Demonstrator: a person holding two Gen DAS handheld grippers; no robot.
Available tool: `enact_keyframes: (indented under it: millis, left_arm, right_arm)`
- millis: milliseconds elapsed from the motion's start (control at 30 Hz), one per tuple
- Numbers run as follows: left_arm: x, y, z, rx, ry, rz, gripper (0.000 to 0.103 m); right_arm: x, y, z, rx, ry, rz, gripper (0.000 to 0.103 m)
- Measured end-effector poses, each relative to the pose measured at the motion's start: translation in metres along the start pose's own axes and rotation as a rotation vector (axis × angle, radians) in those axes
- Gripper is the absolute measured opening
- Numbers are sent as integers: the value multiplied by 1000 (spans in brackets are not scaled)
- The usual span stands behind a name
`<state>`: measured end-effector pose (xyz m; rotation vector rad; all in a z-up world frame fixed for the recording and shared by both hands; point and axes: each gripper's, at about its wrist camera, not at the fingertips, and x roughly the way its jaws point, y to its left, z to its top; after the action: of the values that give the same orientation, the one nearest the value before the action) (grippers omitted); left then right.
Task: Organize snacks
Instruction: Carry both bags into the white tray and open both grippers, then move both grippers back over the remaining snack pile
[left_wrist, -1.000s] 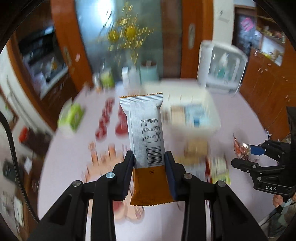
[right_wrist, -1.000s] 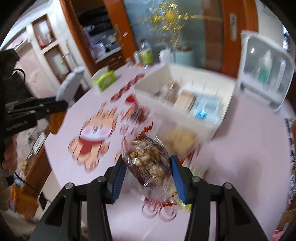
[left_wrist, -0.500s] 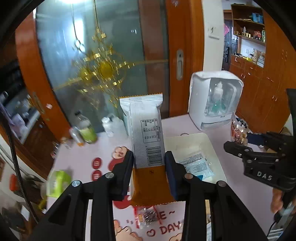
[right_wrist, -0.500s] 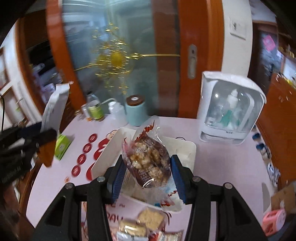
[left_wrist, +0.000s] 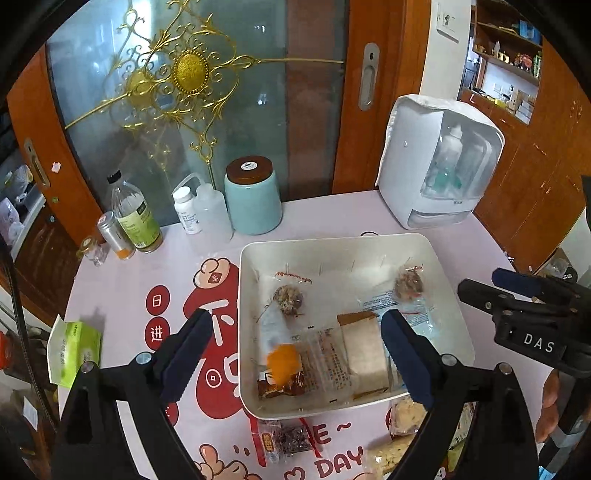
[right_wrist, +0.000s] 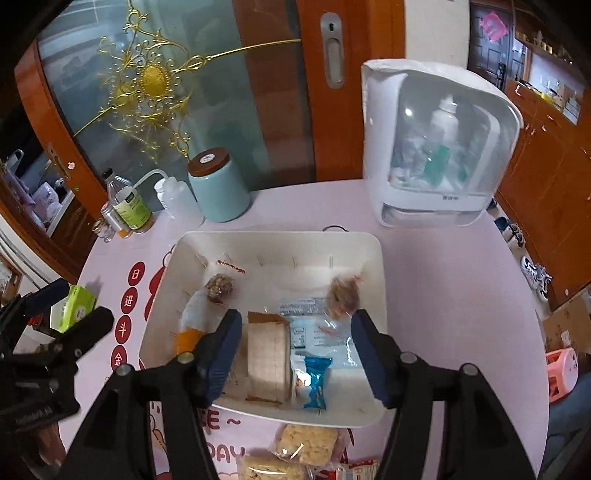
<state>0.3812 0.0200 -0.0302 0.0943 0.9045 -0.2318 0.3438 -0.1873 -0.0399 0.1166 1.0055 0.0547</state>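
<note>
A white bin sits on the pink table and holds several snack packs. The white-and-orange bar lies at its left side. A clear bag of brown clusters lies at its right side. A second round cluster snack, a tan bar and a blue pack are also inside. My left gripper hangs open and empty over the bin's left front. My right gripper is open and empty over the bin's front.
Loose snack packs lie on the table in front of the bin. A teal jar, bottles and a white cabinet stand behind it. A green tissue pack sits at the left.
Both grippers have opened. The white-and-orange bar left my left gripper and the bag of clusters left my right gripper; both now lie in the bin.
</note>
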Motion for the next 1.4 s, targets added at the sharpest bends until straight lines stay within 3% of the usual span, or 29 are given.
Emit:
enact_keyframes:
  millis: [467,700,967,1400]
  left_arm:
    - [-46,1,-17,-20,-43,-7,92]
    - [-74,-31,-27,8,-70,9,92]
    - [-97,-83,-47,37,-87,31,92]
    - [-77,-153,-126,22,34,56,92]
  right_arm:
    - [-42,-9,-29,0,-55,35,62]
    - [-63,-28,-47,-17,-70,72,62]
    - [-68,-68,-75,-57,-6,69,62]
    - [-56,-93,-148,-191,102,102,62]
